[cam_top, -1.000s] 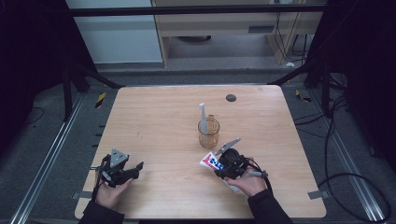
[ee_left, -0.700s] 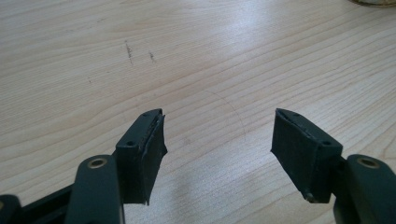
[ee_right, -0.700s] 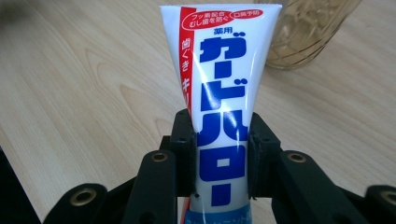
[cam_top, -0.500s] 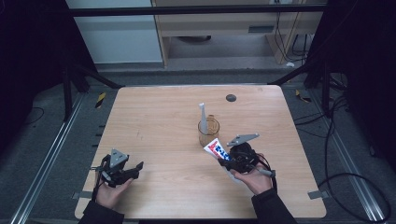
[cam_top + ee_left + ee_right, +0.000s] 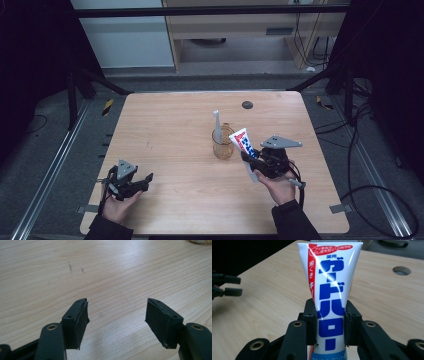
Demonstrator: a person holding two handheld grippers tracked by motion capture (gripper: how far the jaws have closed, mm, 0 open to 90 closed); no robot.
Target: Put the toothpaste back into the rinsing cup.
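High view: right gripper clamped on a toothpaste tube, crimped flat end up and tilted toward the glass cup. Tube held clear of the wooden table, just beside the cup's rim on its right. Cup transparent, amber-tinted, cylindrical, already holding a pale grey upright item, too small to identify. Left gripper low over the near-left part of the table, jaws spread, nothing between them. Small dark round hole near the far edge.

Left gripper view: two black jaws wide apart, pads with a soft foam-like face, slightly ragged at the edges. Light, matte wood grain below, with a few faint dark scuffs.

Right gripper view: jaws pinching the tube across its lower body, pads pressed flat on both sides. Tube glossy white plastic, blue block lettering, red stripe along one side, broad sealed end uppermost, cap end hidden below the jaws.

Judgement: carry step in hand, tube apparently bound for the cup. Next move calls for bringing the tube over the cup mouth, most likely cap end down, clearing the item already inside, then easing the grip.
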